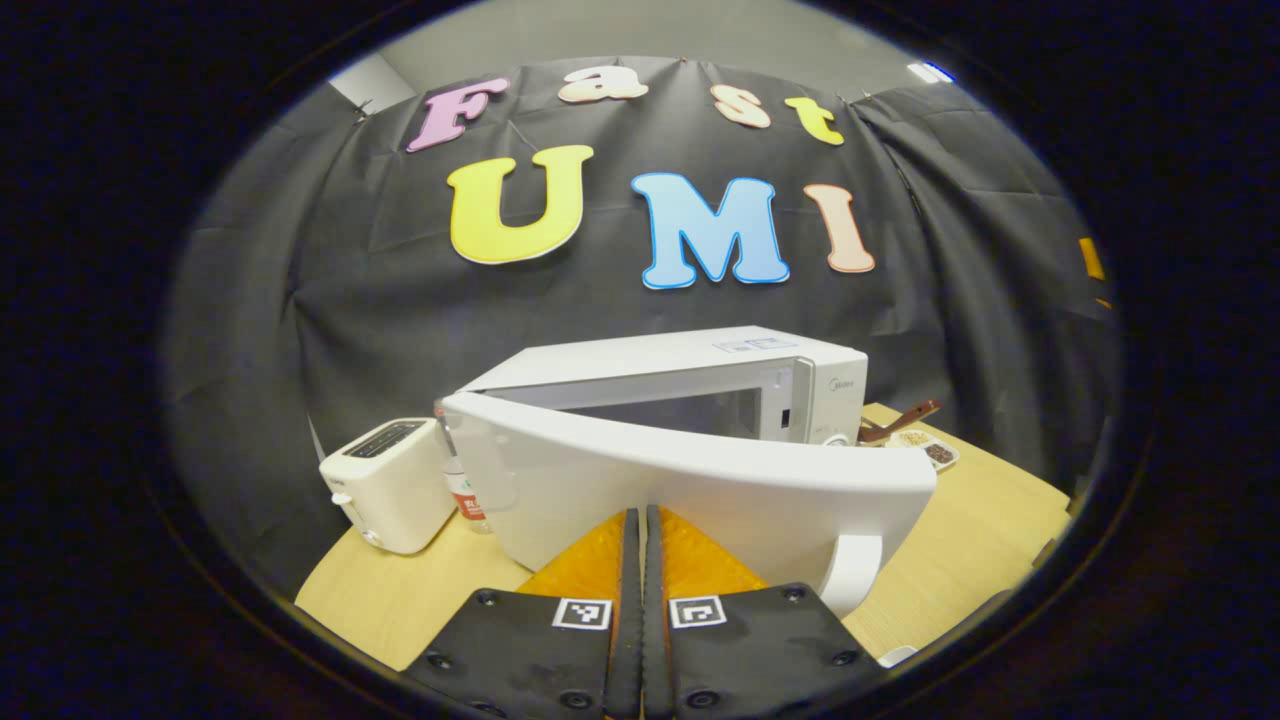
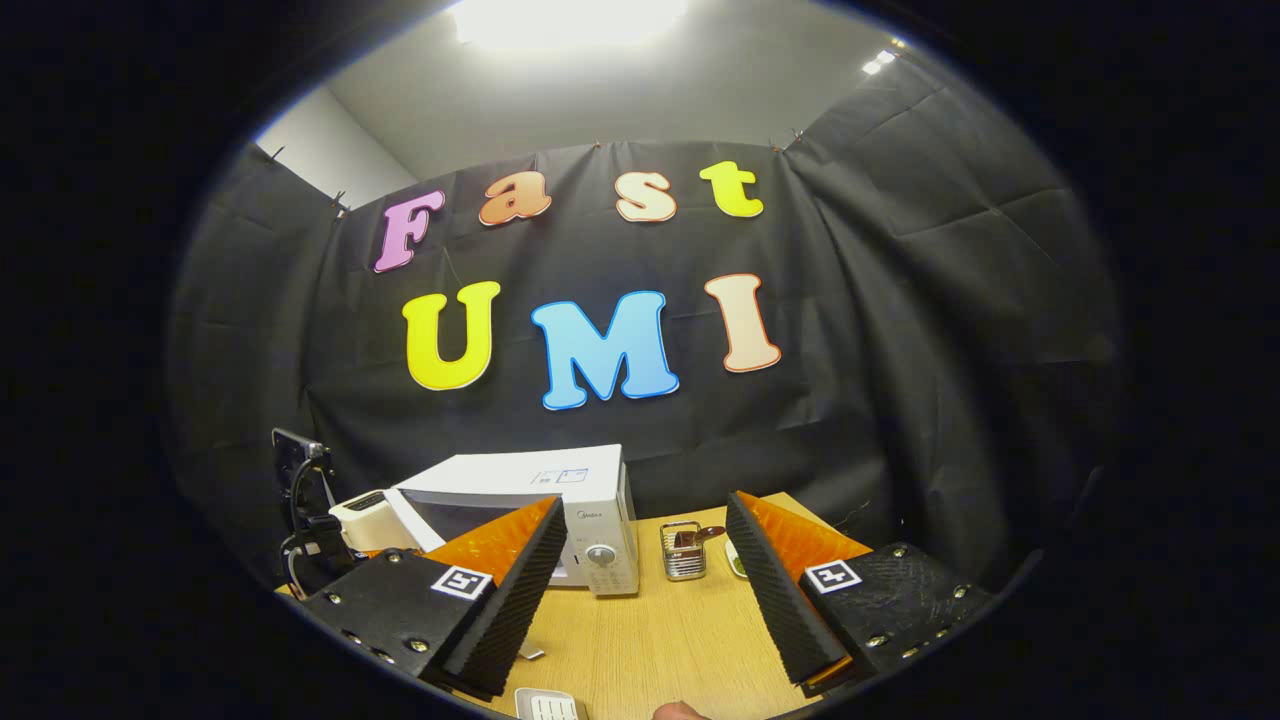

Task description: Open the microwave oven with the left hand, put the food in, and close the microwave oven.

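Observation:
The white microwave [image 1: 700, 375] stands on the wooden table with its door [image 1: 700, 490] swung partly open toward me. The door's curved handle [image 1: 850, 575] hangs at its right end. My left gripper [image 1: 640, 515] is shut with nothing between its fingers, and the tips rest against the door's face. In the right gripper view the microwave [image 2: 590, 500] sits left of centre with its door [image 2: 415, 520] ajar. My right gripper [image 2: 642, 505] is wide open and holds nothing. A small divided dish of food [image 1: 928, 447] lies right of the microwave.
A white toaster [image 1: 390, 485] and a small bottle [image 1: 466, 490] stand left of the microwave. A brown spoon [image 1: 902, 418] lies by the dish. A wire holder [image 2: 683, 550] stands right of the microwave, and a white ridged tray [image 2: 545, 706] sits at the table's near edge.

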Tool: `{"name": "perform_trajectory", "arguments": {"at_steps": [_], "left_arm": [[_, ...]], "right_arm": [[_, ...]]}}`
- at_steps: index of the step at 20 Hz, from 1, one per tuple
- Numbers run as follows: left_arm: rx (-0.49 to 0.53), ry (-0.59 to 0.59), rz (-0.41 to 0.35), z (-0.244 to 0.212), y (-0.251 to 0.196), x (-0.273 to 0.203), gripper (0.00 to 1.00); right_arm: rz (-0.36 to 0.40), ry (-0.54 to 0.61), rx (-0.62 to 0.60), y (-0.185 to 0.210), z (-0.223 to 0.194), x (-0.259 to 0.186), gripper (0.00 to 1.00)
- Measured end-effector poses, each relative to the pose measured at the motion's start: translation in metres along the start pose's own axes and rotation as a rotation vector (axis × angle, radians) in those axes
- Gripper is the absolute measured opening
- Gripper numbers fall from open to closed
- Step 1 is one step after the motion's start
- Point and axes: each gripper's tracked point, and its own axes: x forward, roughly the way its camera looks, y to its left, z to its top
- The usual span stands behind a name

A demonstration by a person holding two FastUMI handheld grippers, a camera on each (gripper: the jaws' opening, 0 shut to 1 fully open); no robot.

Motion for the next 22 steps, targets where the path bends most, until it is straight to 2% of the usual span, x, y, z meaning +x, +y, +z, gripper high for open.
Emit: {"name": "perform_trajectory", "arguments": {"at_steps": [9,19,22], "left_arm": [[0.013,-0.007,-0.085,0.012,-0.015,0.068,0.07],[-0.017,0.021,-0.061,0.014,0.003,0.113,0.07],[-0.036,0.008,-0.065,0.014,0.003,0.113,0.07]], "right_arm": [[-0.119,0.017,-0.01,-0.009,-0.011,0.014,0.98],[-0.172,0.031,-0.03,-0.007,-0.018,0.025,0.98],[-0.176,0.035,-0.033,-0.005,-0.019,0.029,0.98]]}}
